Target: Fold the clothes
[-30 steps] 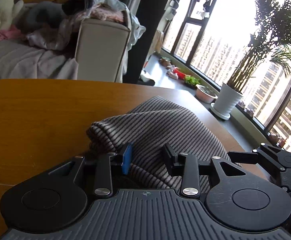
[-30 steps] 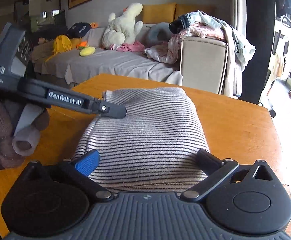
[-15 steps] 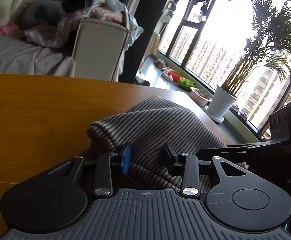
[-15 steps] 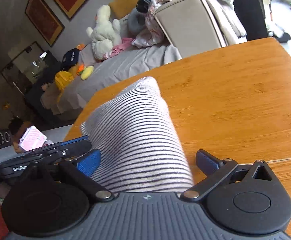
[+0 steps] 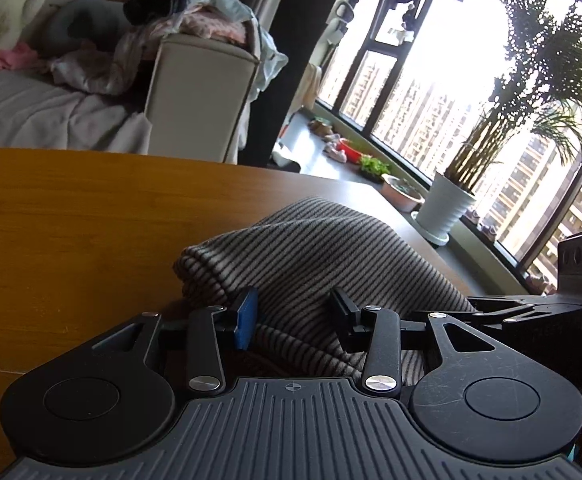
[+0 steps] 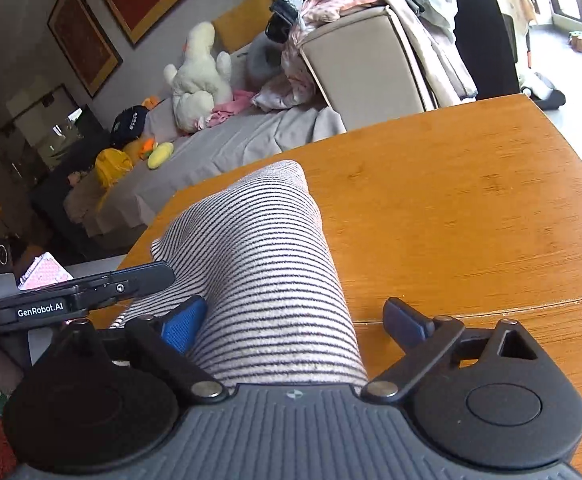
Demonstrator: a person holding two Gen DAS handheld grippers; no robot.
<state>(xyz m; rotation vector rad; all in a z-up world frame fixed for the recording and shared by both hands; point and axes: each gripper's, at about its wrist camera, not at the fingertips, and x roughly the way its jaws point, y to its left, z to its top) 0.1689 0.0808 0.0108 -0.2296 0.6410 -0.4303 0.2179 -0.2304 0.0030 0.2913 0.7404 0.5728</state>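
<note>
A folded striped knit garment (image 5: 311, 248) lies on the wooden table (image 5: 71, 220). In the left wrist view my left gripper (image 5: 294, 312) has a bunched edge of it between its pads. Both pads touch the cloth while the jaws ease open. In the right wrist view the same garment (image 6: 259, 240) runs as a long fold between the wide-set fingers of my right gripper (image 6: 294, 322). The blue left pad (image 6: 183, 324) brushes the cloth and the right pad (image 6: 407, 320) stands apart over the table (image 6: 471, 220). The left gripper's body (image 6: 91, 292) shows at the left.
A sofa with a pile of clothes (image 6: 331, 4) on its arm and a plush toy (image 6: 199, 72) stands beyond the table. By the windows a potted palm (image 5: 447, 204) stands on the sill. The table's far edge curves round at the right (image 6: 563, 152).
My right gripper has rolled and sunk to straddle the garment's fold, and it now shows at the right of the left wrist view. The left gripper stayed put, its jaws slightly wider.
</note>
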